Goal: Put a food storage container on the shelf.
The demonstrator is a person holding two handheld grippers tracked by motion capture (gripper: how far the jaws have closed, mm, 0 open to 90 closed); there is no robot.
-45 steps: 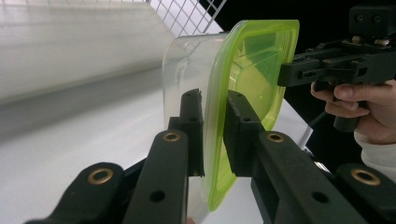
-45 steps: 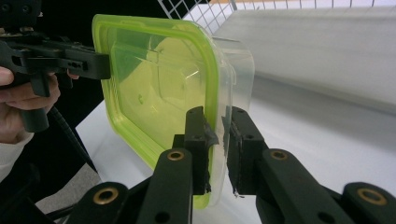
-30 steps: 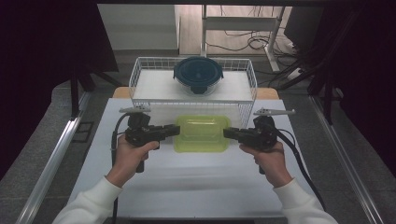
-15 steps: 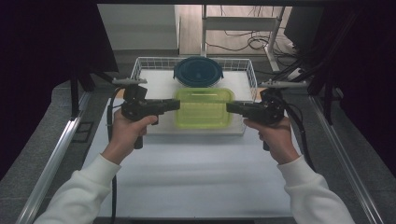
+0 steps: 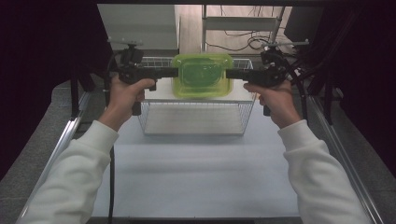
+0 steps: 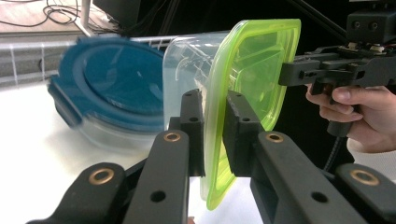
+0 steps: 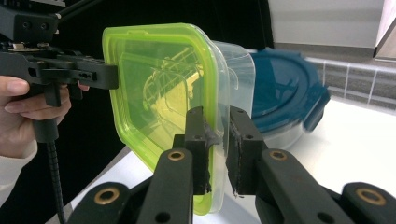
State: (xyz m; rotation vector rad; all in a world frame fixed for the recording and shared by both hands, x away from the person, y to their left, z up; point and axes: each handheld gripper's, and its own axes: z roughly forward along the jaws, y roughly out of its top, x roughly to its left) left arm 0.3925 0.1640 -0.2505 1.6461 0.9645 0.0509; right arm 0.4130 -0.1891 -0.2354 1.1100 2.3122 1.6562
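A clear food container with a lime-green lid (image 5: 202,74) hangs in the air above the wire basket (image 5: 194,133), held level between both hands. My left gripper (image 5: 175,72) is shut on its left rim and my right gripper (image 5: 229,73) is shut on its right rim. In the left gripper view the jaws (image 6: 215,116) pinch the green lid's edge (image 6: 252,70), and the other gripper (image 6: 289,72) bites the far side. In the right gripper view the jaws (image 7: 217,130) clamp the lid and clear wall (image 7: 159,88). A round blue-lidded container (image 6: 116,84) (image 7: 280,93) lies below, in the basket.
The white wire basket stands at the far middle of the white table (image 5: 196,177). Metal rails (image 5: 60,144) run along both table sides. Dark curtains flank the scene, and cables lie on the floor beyond.
Both hands have lifted the green-lidded container off the table, raising it and carrying it away from the person until it hangs over the basket. Both grips stay unchanged.
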